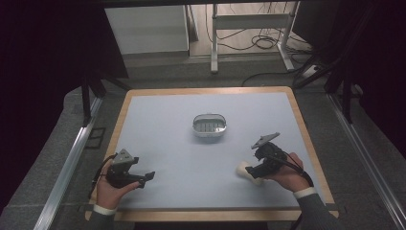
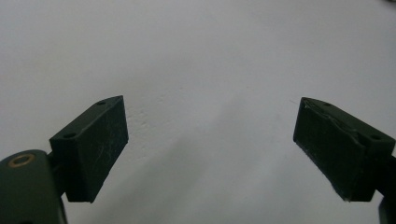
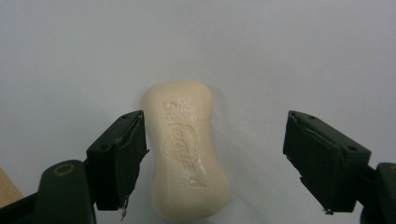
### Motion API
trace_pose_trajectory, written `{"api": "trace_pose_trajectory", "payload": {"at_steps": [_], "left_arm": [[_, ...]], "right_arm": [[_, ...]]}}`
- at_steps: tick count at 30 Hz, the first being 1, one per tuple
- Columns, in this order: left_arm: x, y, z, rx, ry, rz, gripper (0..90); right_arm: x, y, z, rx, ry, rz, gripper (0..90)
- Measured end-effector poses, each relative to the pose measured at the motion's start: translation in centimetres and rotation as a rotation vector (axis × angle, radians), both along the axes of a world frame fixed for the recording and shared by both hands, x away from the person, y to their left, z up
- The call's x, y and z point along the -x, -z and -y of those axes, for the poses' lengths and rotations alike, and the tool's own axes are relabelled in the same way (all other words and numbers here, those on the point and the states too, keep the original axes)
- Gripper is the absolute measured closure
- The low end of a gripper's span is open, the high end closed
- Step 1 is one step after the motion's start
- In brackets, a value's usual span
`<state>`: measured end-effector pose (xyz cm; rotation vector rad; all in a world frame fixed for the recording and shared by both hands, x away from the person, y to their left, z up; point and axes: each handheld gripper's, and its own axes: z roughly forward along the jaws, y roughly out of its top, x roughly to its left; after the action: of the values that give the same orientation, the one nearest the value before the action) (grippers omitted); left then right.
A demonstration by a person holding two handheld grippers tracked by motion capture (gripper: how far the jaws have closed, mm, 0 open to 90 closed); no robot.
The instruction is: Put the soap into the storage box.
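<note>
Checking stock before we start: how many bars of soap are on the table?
1: a cream, embossed bar of soap lies on the pale blue table top, between the open jaws of the right hand-held gripper.

A pale blue, wood-edged table top (image 1: 158, 120) is being flanked by grey carpet (image 1: 43, 158), while black cables (image 1: 258, 43) are being left trailing beneath a white metal frame (image 1: 251, 21).

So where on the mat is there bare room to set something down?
Free: the far strip behind the oval metal soap dish, and the wide patch between it and the open left claw. Crowded: the near right, where the open right claw straddles the cream soap bar.
</note>
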<state>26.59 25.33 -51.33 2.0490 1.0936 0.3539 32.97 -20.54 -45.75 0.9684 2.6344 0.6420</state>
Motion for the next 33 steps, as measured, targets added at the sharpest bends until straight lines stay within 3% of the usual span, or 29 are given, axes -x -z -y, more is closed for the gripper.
{"api": "trace_pose_trajectory", "payload": {"at_steps": [12, 22, 27, 30, 33], "left_arm": [[0.0, 0.0, -0.1, 0.000, 0.003, -0.004, 10.5], [0.0, 0.0, 0.0, -0.004, 0.000, -0.001, 10.4], [0.0, 0.1, 0.1, -0.006, 0.001, -0.002, 10.4], [0.0, 0.0, 0.0, -0.006, 0.000, -0.002, 10.4], [0.0, 0.0, 0.0, -0.008, 0.000, -0.002, 10.4]], "right_arm": [[-0.1, 1.7, -1.4, 0.091, -0.050, -0.089, 28.9], [-0.6, 3.1, -2.2, 0.185, -0.069, -0.121, 33.1], [-0.6, 3.4, -2.4, 0.193, -0.077, -0.153, 46.5], [-0.8, 3.4, -2.4, 0.195, -0.077, -0.178, 48.5], [-0.9, 3.4, -2.7, 0.210, -0.083, -0.172, 49.1]]}}
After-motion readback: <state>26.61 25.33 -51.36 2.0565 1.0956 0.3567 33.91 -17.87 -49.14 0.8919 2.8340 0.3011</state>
